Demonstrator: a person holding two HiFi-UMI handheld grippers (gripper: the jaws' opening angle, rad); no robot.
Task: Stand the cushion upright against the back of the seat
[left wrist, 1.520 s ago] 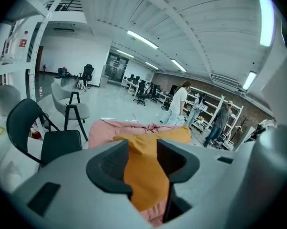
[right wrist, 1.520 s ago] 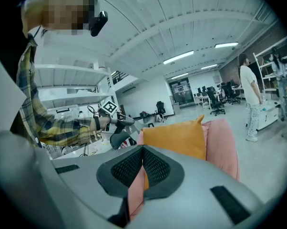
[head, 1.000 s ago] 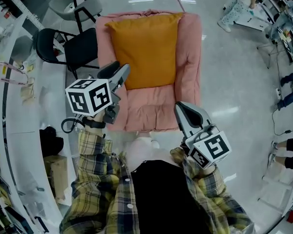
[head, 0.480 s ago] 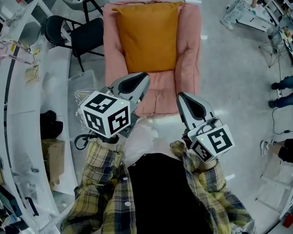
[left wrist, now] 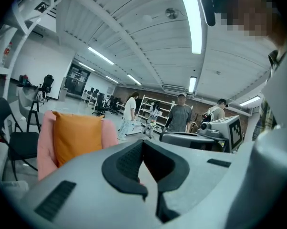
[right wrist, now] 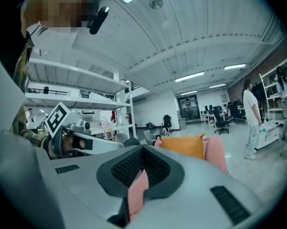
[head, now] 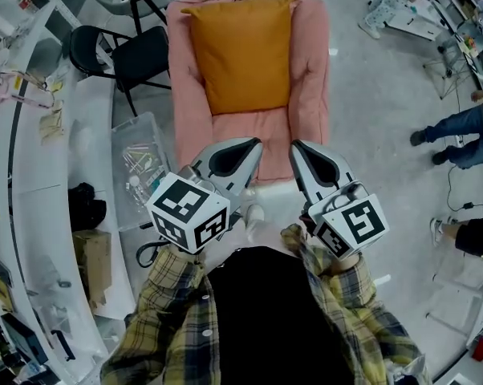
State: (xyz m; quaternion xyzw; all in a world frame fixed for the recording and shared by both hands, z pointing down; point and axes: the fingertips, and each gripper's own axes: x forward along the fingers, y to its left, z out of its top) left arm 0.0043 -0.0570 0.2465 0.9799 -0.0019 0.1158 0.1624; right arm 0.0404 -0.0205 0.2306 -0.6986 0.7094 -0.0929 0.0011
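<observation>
the orange cushion [head: 245, 50] stands upright on the pink seat [head: 310, 79], its top edge level with the top of the backrest and its face leaning on it, the pink arms rising on either side. both tongs hang side by side near the person's chest, just short of the seat's front edge and well apart from the cushion. the left gripper [head: 249, 147] has its jaws pressed together on nothing. the right gripper [head: 302, 152] also looks pressed together and empty; the pink strip in its slit seems to be the seat behind. a black chair [head: 141, 58] stands to the left of the seat, and a clear plastic bin [head: 141, 167] lies nearer.
</observation>
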